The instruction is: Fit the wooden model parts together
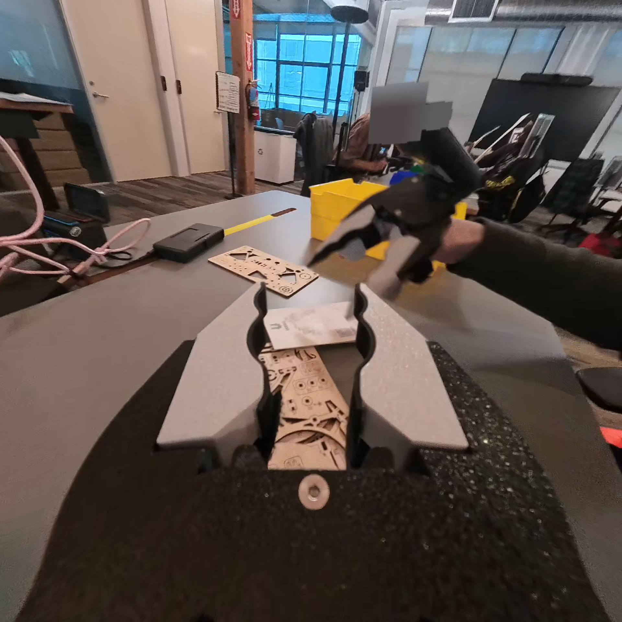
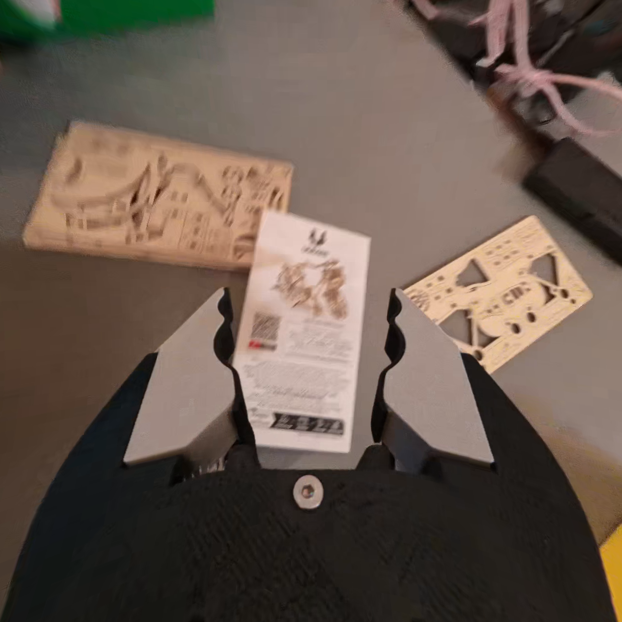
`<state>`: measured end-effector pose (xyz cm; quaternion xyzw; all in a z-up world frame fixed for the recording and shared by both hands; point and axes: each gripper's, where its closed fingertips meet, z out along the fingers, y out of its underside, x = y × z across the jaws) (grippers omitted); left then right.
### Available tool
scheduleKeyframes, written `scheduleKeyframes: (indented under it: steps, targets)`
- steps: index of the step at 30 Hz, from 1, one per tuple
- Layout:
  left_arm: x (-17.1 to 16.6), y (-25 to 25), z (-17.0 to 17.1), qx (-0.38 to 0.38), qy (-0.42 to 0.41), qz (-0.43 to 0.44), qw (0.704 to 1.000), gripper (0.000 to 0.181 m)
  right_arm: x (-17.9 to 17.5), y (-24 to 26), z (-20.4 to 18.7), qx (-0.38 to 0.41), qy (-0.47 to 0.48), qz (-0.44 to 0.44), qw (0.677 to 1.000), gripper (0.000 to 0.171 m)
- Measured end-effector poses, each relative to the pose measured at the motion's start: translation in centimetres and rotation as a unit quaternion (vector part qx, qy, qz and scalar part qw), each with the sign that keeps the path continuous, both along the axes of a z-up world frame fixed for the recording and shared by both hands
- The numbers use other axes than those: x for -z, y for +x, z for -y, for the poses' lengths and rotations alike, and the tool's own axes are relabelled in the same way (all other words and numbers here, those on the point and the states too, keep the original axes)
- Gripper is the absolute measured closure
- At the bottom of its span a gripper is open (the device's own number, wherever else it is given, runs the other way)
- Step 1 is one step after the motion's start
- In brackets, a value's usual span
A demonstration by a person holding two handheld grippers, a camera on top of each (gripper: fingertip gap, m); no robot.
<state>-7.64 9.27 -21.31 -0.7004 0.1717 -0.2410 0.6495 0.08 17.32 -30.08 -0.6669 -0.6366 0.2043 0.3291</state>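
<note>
Two laser-cut wooden sheets lie flat on the grey table. The full sheet [image 1: 308, 404] [image 2: 158, 198] lies under my left gripper [image 1: 309, 296], which is open and empty above it. The partly emptied sheet [image 1: 264, 269] [image 2: 505, 296] lies farther off. A white instruction leaflet [image 1: 311, 324] [image 2: 303, 336] lies between them, over one end of the full sheet. My right gripper [image 2: 309, 296] is open and empty above the leaflet. It also shows in the left wrist view [image 1: 346, 272], held by a hand in a dark sleeve, pointing down toward the leaflet.
Yellow bins [image 1: 340, 208] stand at the back right of the table [image 1: 101, 336]. A black box [image 1: 188, 240] [image 2: 579, 198] with a pink cable [image 1: 50, 245] [image 2: 538, 77] lies at the left. A green object [image 2: 134, 13] is beyond the full sheet. A person sits in the background.
</note>
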Motion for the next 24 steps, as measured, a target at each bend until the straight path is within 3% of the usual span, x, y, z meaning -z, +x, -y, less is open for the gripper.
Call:
scheduleKeyframes:
  steps: [3, 6, 10, 13, 18, 24]
  targets:
    - [0.0, -0.1, 0.6, 0.004, 0.006, -0.011, 1.0, 0.132, 2.8, 1.1, 1.9, -0.007, 0.085, 0.075, 0.993, 0.084]
    - [0.2, 0.0, 1.0, 0.014, -0.001, -0.007, 1.0, 0.131, 2.5, 0.7, 2.3, -0.005, 0.155, 0.071, 0.985, 0.117]
    - [0.5, 0.1, 1.3, 0.021, -0.008, -0.005, 1.0, 0.13, 3.3, 1.1, 1.5, 0.008, 0.224, 0.122, 0.967, 0.141]
    - [0.6, 0.0, 1.6, 0.02, -0.009, -0.007, 1.0, 0.13, 3.7, 1.9, 0.3, 0.026, 0.276, 0.163, 0.947, 0.169]
    - [1.5, -0.5, 1.6, 0.01, -0.027, -0.022, 0.999, 0.129, 1.6, 4.3, 0.0, 0.08, 0.291, 0.156, 0.94, 0.171]
    - [4.5, -1.7, 1.3, -0.027, -0.091, -0.091, 0.991, 0.119, 0.8, 11.9, 0.5, 0.181, 0.246, 0.209, 0.929, 0.171]
